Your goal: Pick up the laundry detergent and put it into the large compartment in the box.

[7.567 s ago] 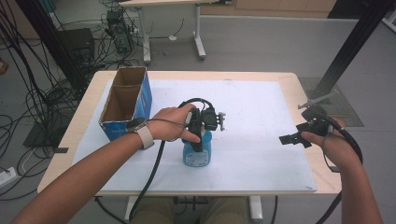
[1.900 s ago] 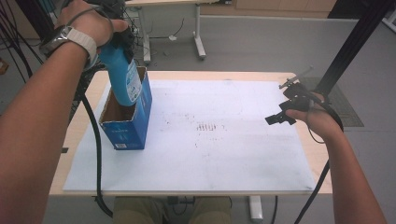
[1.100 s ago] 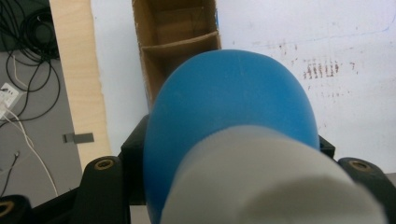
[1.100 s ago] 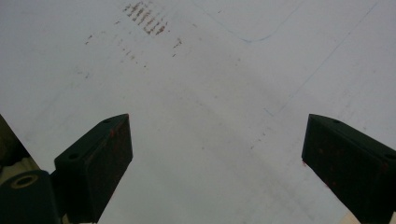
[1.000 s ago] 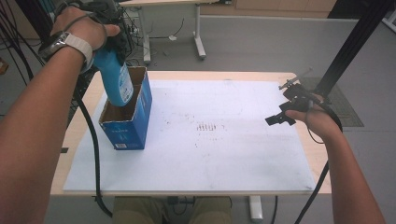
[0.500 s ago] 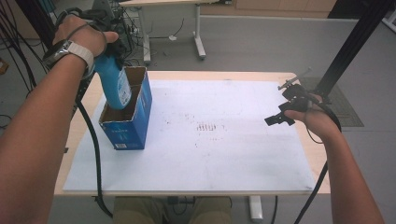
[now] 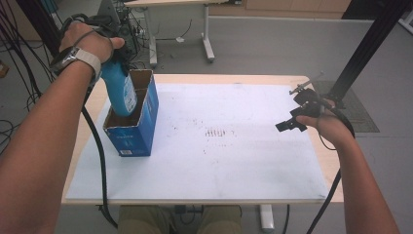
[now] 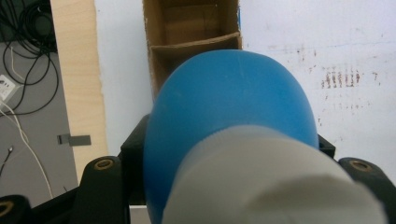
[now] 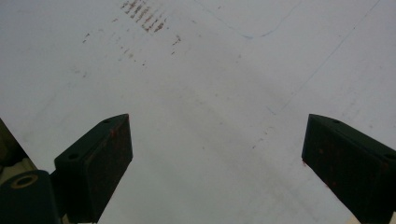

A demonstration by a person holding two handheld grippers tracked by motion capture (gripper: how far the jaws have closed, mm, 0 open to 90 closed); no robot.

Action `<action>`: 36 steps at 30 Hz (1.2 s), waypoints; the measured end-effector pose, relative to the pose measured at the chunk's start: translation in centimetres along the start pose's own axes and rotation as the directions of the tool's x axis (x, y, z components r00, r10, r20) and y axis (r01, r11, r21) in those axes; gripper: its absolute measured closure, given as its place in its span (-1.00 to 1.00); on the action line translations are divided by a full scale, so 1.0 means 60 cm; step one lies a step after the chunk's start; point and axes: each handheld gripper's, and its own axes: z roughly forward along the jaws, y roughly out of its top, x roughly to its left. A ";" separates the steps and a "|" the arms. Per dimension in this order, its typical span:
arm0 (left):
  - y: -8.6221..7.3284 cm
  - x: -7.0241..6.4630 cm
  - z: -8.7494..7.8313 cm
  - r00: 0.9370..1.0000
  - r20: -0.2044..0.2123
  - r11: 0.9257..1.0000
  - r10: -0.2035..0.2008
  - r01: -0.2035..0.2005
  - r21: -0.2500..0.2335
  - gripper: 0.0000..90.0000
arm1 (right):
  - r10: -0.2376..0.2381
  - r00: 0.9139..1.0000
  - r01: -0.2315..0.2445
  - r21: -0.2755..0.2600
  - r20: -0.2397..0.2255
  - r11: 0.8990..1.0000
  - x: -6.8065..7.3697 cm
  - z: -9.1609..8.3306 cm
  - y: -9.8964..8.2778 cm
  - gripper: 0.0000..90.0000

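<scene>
The blue bottle [image 7: 121, 90] stood nearly upright in the high view, its long axis running top to bottom with a slight lean, its base lowered into the near compartment of the cardboard box [image 7: 141, 131] and its upper end gripped up under the person's left hand [image 7: 90, 41]. The box sat on the left part of the white sheet [image 7: 234, 161] that covered the table [image 7: 321, 151], open side up, with blue printed outer walls. The left gripper [image 7: 119, 51] was clamped on the bottle near its neck, the jaws closed in tight against it. The left gripper view looked straight down the bottle's length: the pale grey cap [image 8: 275, 186] was nearest the lens and blurred, the rounded blue shoulder [image 8: 229, 102] swelled beyond it, and black jaw parts flanked it on both sides. Past the shoulder that view showed the box's brown inside and the divider [image 8: 196, 43] splitting it into two compartments, which the high view gave less plainly. The high view, in turn, showed the bottle's label side and how far the base had gone below the box's rim. The right gripper [image 7: 292, 122] was held well apart at the table's right side, over the sheet's edge. The right gripper view showed its two black jaws spread wide with nothing between them, only the smudged sheet with faint reddish marks [image 9: 144, 16] below.
</scene>
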 end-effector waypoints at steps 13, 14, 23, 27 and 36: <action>-0.001 -0.001 0.039 1.000 -0.015 1.000 0.001 -0.001 0.009 -0.14 | 0.006 1.000 -0.006 0.003 0.001 1.000 0.000 0.001 -0.003 -0.81; -0.001 -0.001 0.039 1.000 -0.015 1.000 0.001 -0.001 0.009 -0.14 | 0.006 1.000 -0.006 0.003 0.001 1.000 0.000 0.001 -0.003 -0.81; -0.004 0.004 0.070 1.000 -0.003 1.000 0.004 -0.004 0.006 -0.14 | 0.013 1.000 -0.013 0.000 0.000 1.000 -0.001 0.003 -0.011 -0.81; -0.005 0.007 0.082 1.000 0.002 1.000 0.001 -0.001 0.009 -0.14 | 0.018 1.000 -0.018 0.001 0.001 1.000 -0.003 0.004 -0.014 -0.81; -0.007 0.004 0.112 1.000 -0.001 1.000 0.017 -0.017 0.011 -0.14 | 0.018 1.000 -0.018 0.002 0.005 1.000 -0.002 0.002 -0.017 -0.81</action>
